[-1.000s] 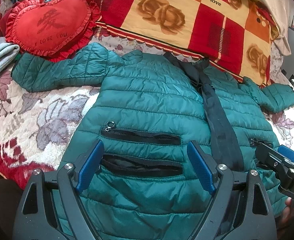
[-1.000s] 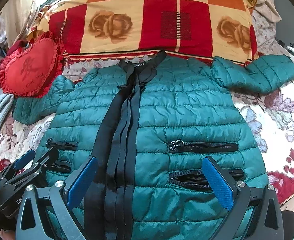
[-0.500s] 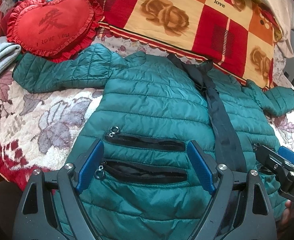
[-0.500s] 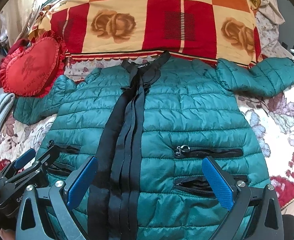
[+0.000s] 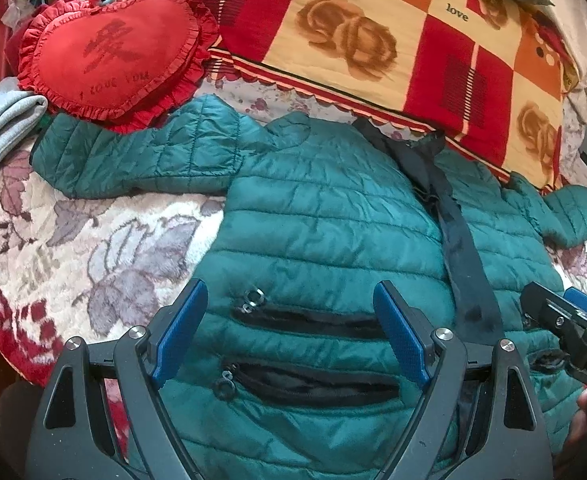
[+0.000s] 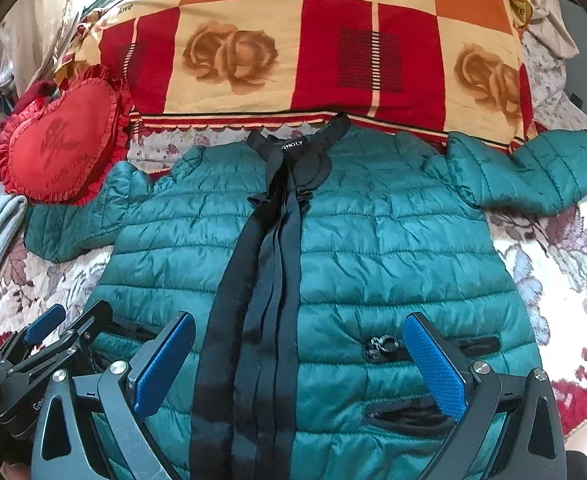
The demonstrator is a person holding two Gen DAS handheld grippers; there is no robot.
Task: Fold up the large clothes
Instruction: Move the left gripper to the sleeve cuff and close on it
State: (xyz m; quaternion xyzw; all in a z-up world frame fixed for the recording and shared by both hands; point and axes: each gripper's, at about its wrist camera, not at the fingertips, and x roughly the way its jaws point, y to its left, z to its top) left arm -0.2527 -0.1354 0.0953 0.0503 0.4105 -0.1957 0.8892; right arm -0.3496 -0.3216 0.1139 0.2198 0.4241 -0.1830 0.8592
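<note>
A teal quilted puffer jacket (image 5: 325, 216) lies flat, front up, on the bed, sleeves spread to both sides; it also shows in the right wrist view (image 6: 393, 248). A black placket (image 6: 261, 280) runs down its middle. My left gripper (image 5: 289, 332) is open and empty, hovering over the jacket's left zip pockets (image 5: 305, 320) near the hem. My right gripper (image 6: 299, 360) is open and empty over the hem, straddling the placket and the right pocket zip (image 6: 381, 346). Each gripper shows at the edge of the other's view.
A red heart-shaped cushion (image 5: 109, 56) lies on the left sleeve's end. A red and yellow rose-print quilt (image 6: 313, 48) lies beyond the collar. A grey garment (image 5: 1, 128) sits at far left. A floral blanket (image 5: 73, 232) covers the bed.
Both grippers have drawn back toward the hem, so the jacket sits lower and farther in both views. Jaws stayed open; the jacket has not moved.
</note>
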